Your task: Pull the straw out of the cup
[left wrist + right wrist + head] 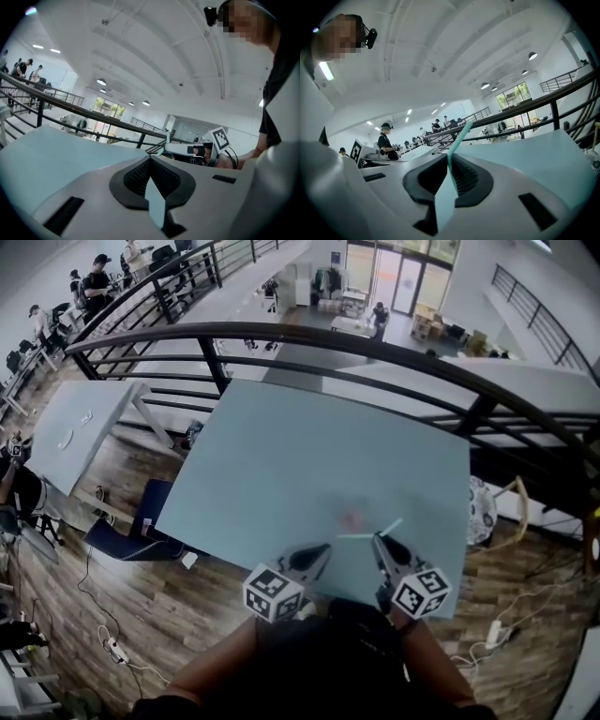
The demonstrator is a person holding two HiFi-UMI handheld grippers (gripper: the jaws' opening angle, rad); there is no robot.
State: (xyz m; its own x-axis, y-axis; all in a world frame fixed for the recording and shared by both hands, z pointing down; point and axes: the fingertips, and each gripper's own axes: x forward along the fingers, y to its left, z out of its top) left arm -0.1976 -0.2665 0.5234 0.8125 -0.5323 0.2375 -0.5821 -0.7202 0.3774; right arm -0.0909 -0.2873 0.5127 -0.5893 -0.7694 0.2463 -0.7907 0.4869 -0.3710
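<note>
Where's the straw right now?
The straw is pinched in the right claw, poking past its tip; the head view shows it over the near end of the table, right of the left claw.

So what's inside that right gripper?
A pale green straw is clamped in the right gripper, with its end poking out beyond the tips. The stretch pinched between the pads is covered, so it cannot be seen.

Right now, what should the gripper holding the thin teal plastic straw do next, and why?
Probably lower the right gripper and lay the thin teal plastic straw on the pale blue table: its jaws clamp the straw, whose end is free of any cup.
</note>
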